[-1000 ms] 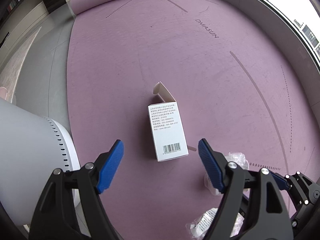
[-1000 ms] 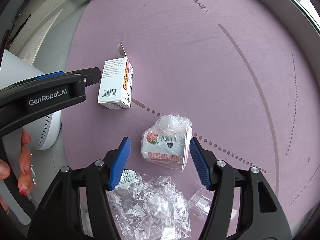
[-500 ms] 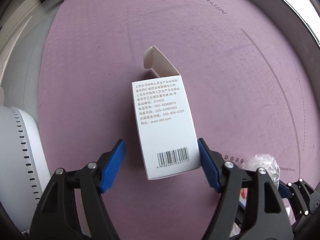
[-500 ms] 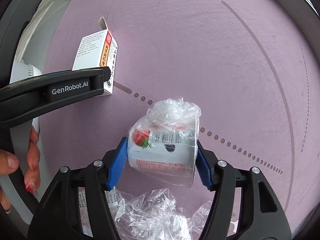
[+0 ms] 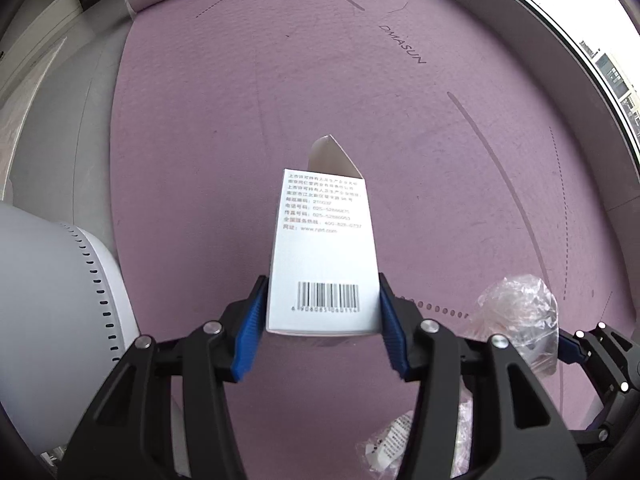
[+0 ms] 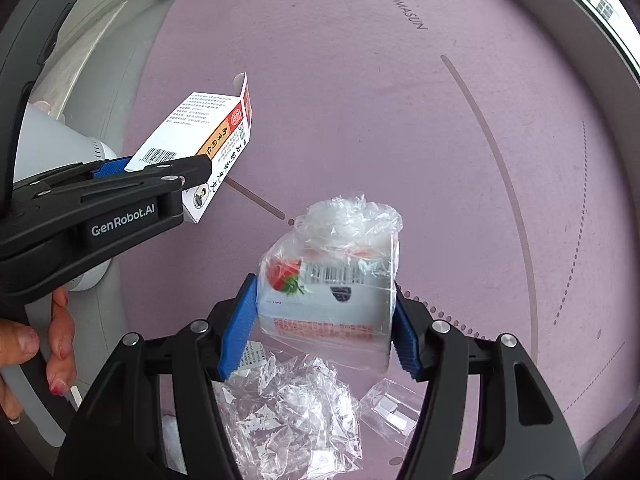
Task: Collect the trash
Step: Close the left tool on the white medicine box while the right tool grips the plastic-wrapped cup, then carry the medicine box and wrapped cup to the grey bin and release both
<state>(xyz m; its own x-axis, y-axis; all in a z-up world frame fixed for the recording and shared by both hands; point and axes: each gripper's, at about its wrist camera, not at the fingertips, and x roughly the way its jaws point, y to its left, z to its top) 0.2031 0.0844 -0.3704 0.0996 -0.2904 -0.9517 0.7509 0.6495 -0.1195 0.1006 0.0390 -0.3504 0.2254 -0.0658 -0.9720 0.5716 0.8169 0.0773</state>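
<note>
A white carton box [image 5: 324, 240] with a barcode and an open top flap hangs above the purple mat [image 5: 280, 100]. My left gripper [image 5: 320, 316] holds it by its lower end; the jaws are closing, with both blue pads pressing on the box's sides. The right wrist view shows the same box [image 6: 200, 136] tilted in the left gripper [image 6: 160, 172]. My right gripper [image 6: 324, 320] is shut on a strawberry yogurt cup [image 6: 328, 288] wrapped in clear film and lying sideways between the pads. In the left wrist view that cup [image 5: 516, 312] sits at lower right.
A white perforated bin [image 5: 48, 300] stands at the mat's left edge. Crumpled clear wrap [image 6: 288, 412] and a small clear plastic piece [image 6: 392, 404] lie on the mat below the right gripper. A person's hand [image 6: 36, 344] grips the left tool's handle.
The left jaws dropped around the box, closed on it and raised it off the mat. The right jaws closed on the wrapped cup and lifted it.
</note>
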